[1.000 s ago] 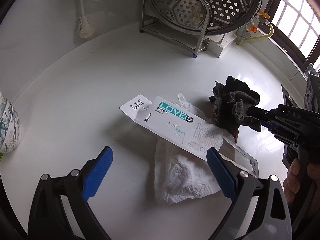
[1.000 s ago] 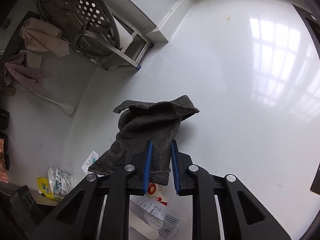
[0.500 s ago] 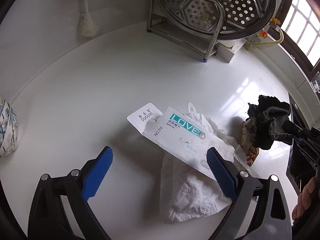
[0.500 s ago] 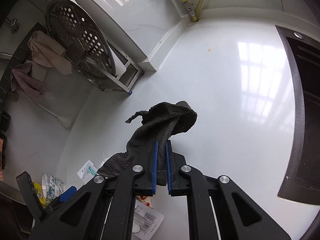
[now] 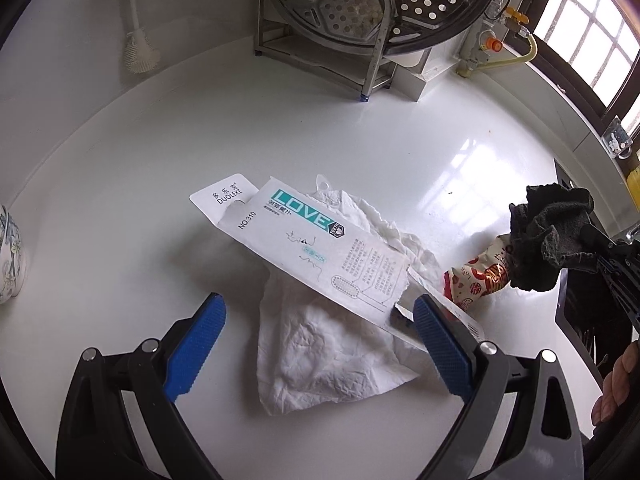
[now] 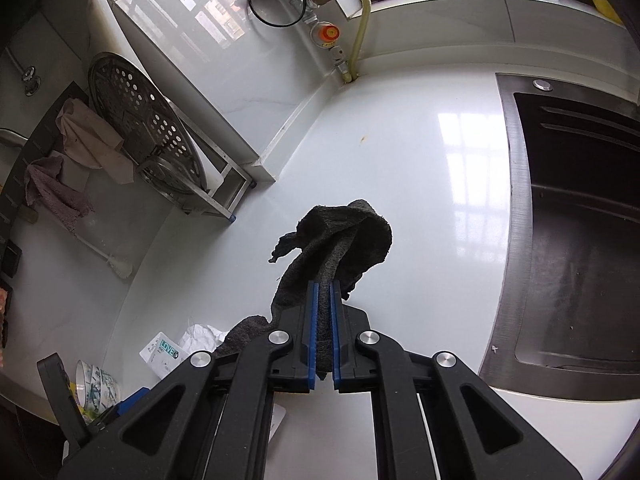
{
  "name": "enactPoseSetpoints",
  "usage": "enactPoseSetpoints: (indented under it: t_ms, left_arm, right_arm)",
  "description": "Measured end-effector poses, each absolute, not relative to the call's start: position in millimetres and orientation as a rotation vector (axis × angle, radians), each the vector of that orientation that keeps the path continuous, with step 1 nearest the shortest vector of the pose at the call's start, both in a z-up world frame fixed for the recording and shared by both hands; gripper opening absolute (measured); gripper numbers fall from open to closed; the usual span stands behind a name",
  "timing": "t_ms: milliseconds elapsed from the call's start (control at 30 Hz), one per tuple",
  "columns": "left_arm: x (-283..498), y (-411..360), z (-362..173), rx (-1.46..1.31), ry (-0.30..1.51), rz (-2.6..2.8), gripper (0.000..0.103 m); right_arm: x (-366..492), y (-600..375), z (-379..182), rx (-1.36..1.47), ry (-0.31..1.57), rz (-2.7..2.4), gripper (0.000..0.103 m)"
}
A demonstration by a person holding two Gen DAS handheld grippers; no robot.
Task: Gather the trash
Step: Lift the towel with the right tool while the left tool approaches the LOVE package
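Observation:
My right gripper (image 6: 323,292) is shut on a dark grey rag (image 6: 340,236), which hangs lifted above the white counter (image 6: 420,208). The same rag (image 5: 552,236) shows at the right edge of the left wrist view. My left gripper (image 5: 320,316) stands open just above a white "LOVE" paper package (image 5: 316,240) that lies across a crumpled white tissue (image 5: 324,356). Its right finger sits over the package's lower end. A red and white snack wrapper (image 5: 478,280) lies on the counter beneath the rag.
A steel rack with a perforated steamer tray (image 5: 360,4) stands at the back wall, with a white brush (image 5: 138,52) to its left. A patterned bowl (image 5: 10,256) sits at the left edge. A dark sink (image 6: 580,240) lies right of the counter. A gas valve and hose (image 6: 340,40) are in the corner.
My right gripper lifted the rag off the trash pile and carried it up and to the right, uncovering the snack wrapper. The left gripper shifted slightly towards the package.

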State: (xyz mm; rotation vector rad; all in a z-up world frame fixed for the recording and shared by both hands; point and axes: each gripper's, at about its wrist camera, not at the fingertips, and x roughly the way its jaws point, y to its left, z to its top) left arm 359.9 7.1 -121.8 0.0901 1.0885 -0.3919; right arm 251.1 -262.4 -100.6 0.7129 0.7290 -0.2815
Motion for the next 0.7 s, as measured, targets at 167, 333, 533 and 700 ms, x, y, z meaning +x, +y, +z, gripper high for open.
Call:
enactPoseSetpoints:
  t_ms: [167,333,533,700]
  left_arm:
    - [353.7,7.1,-124.7,0.109,1.086,-0.392,0.093]
    - [348.3,11.8,-125.4,0.118,1.086,-0.388,0.093]
    - [340.4,14.6,-125.4,0.130,1.084,-0.395,0.093]
    - [335.4,19.7,-128.1,0.134,1.088,-0.393,0.093]
  right_arm:
    - [236.7,-268.7,-93.5,0.727,0.711,-0.270,0.005]
    - [222.5,-268.9,-107.1,0.779,0.758,-0.239,0.005]
    - [202.1,-248.4,-129.1,0.789,0.859,-0.190,0.005]
    - [198.8,-234.3,-145.3,0.806,0.937,-0.115,0.008]
